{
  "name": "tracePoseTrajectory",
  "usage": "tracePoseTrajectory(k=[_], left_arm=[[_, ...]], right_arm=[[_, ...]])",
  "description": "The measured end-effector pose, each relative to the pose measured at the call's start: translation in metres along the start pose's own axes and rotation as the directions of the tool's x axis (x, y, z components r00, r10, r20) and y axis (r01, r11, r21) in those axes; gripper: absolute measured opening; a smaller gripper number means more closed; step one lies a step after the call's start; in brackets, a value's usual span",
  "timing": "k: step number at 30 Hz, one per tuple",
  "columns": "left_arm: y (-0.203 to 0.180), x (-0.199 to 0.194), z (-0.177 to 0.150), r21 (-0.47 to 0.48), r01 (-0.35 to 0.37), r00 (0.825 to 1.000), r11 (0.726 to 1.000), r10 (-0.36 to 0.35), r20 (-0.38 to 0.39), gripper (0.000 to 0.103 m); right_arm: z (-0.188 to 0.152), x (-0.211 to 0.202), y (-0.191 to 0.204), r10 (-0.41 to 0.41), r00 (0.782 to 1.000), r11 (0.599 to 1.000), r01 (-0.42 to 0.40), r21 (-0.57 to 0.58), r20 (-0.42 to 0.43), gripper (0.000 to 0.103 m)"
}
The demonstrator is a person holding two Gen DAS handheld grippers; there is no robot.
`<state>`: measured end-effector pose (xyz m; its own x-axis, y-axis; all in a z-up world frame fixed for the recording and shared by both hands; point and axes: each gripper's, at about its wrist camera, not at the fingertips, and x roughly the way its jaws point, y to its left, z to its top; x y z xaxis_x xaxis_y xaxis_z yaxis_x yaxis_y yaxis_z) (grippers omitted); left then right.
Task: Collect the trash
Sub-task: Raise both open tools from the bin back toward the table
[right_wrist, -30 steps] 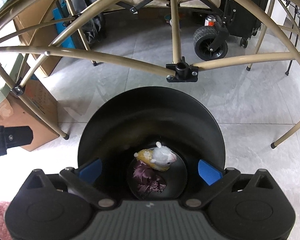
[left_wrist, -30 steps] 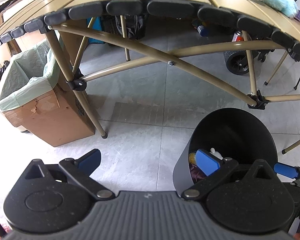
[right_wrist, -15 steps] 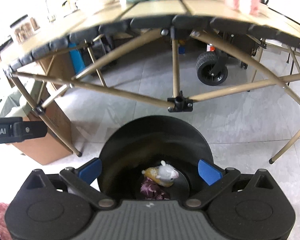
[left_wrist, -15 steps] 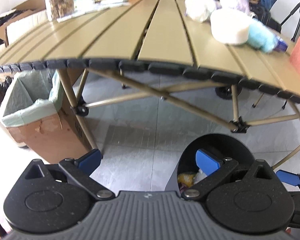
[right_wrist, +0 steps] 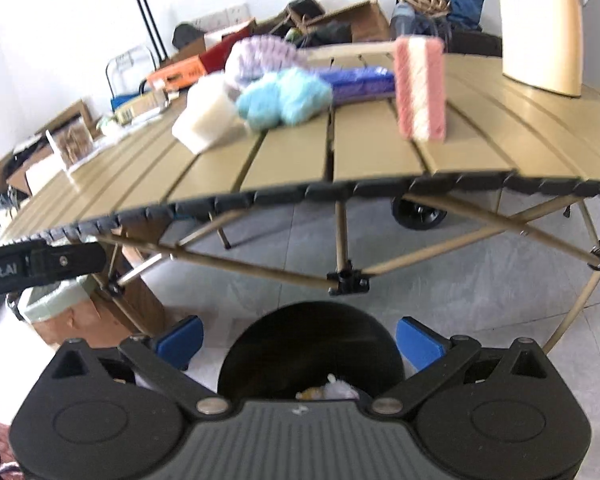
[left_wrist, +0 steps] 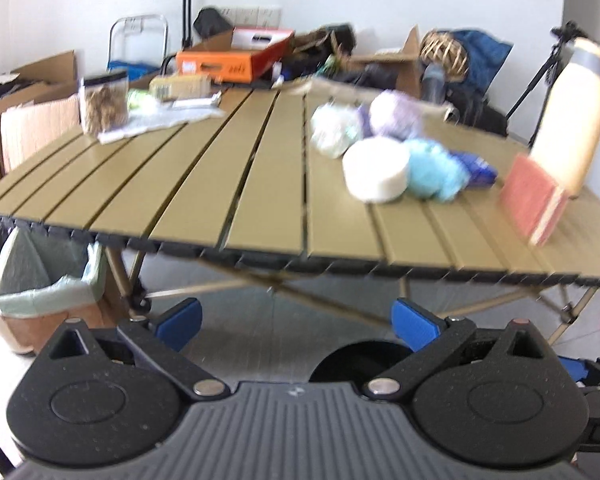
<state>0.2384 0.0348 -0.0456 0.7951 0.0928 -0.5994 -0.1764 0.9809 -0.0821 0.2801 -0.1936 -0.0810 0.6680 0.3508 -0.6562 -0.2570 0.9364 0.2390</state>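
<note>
A black round bin (right_wrist: 312,344) stands on the floor below my right gripper (right_wrist: 300,338), which is open and empty. Yellow and white scraps (right_wrist: 328,391) lie in its bottom. In the left wrist view only the bin's rim (left_wrist: 356,360) shows, under my open, empty left gripper (left_wrist: 298,322). On the tan slatted table (left_wrist: 260,184) lie a white foam puck (left_wrist: 376,174), a light blue fluffy wad (left_wrist: 434,174), a purple wad (left_wrist: 396,114), a pale green wad (left_wrist: 334,128) and a pink sponge (left_wrist: 534,200). The same puck (right_wrist: 206,116), blue wad (right_wrist: 284,96) and sponge (right_wrist: 420,88) appear in the right wrist view.
A cardboard box lined with a green bag (left_wrist: 44,292) stands on the floor left of the table legs. A cream bottle (left_wrist: 572,104) stands at the table's right end, a jar of snacks (left_wrist: 102,100) at its left. Boxes and bags crowd the back wall. The other gripper's arm (right_wrist: 40,266) reaches in from the left.
Both grippers have risen and tilted up from over the bin, so the tabletop and its items come into view. The bin has dropped low in both views. Jaws stay open.
</note>
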Motion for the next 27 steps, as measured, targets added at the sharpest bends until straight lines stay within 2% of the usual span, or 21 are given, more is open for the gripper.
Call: tracePoseTrajectory(k=[9, 14, 17, 21, 24, 27], left_arm=[[-0.016, -0.022, 0.020, -0.008, 0.050, 0.992, 0.999, -0.049, 0.113, 0.103], [-0.024, -0.025, 0.031, -0.002, 0.066, 0.987, 0.998, -0.065, 0.146, 0.103], [-0.026, -0.027, 0.039, -0.005, 0.081, 0.978, 0.997, -0.079, 0.192, 0.103], [-0.029, -0.029, 0.052, -0.003, 0.084, 0.964, 0.996, -0.080, 0.253, 0.103], [-0.030, -0.024, 0.060, -0.012, 0.091, 0.958, 0.996, -0.084, 0.273, 0.103], [-0.032, -0.016, 0.066, -0.015, 0.097, 0.954, 0.995, -0.089, 0.286, 0.103]], right_arm=[[0.019, -0.043, -0.011, -0.004, 0.989, 1.000, 0.003, 0.008, 0.151, 0.103], [0.034, -0.058, -0.015, -0.026, 0.974, 1.000, 0.028, -0.005, 0.225, 0.103], [0.043, -0.067, -0.019, -0.043, 0.962, 0.999, 0.048, -0.012, 0.268, 0.103], [0.058, -0.071, -0.025, -0.055, 0.948, 0.998, 0.063, -0.017, 0.314, 0.103], [0.068, -0.070, -0.026, -0.084, 0.933, 0.995, 0.098, -0.021, 0.350, 0.103], [0.078, -0.064, -0.032, -0.075, 0.927, 0.996, 0.085, -0.013, 0.366, 0.103]])
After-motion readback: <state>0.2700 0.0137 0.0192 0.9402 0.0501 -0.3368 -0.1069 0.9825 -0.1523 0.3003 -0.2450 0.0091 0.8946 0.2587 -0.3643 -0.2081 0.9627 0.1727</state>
